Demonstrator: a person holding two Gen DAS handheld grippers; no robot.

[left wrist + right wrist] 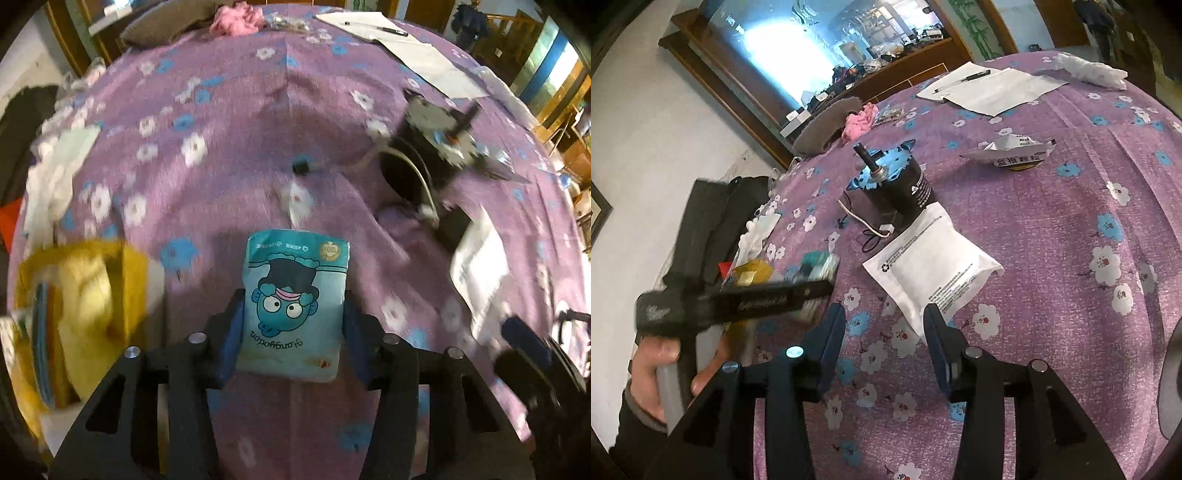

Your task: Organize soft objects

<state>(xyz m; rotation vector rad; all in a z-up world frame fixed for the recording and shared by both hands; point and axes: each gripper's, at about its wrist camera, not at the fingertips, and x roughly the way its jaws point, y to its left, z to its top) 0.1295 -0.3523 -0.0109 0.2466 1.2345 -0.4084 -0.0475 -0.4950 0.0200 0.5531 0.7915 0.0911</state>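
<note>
My left gripper [293, 306] is shut on a teal tissue pack [295, 295] with a cartoon face, held above the purple flowered cloth [229, 110]. A yellow basket [74, 302] with soft yellow cloth inside sits at the left. My right gripper [884, 325] is open and empty above the cloth, its fingertips just short of a white pouch [934, 266] lying flat. That pouch also shows in the left wrist view [480, 266]. The left gripper body [731, 299] appears blurred at the left of the right wrist view, with the pack [816, 266] in front of it.
A black motor [901, 181] with a blue top and white cable stands behind the white pouch. A foil sachet [1019, 151], papers with a pen [986, 86], a pink cloth [858, 123], a brown cushion [823, 125] and white cloths [1089, 70] lie further back.
</note>
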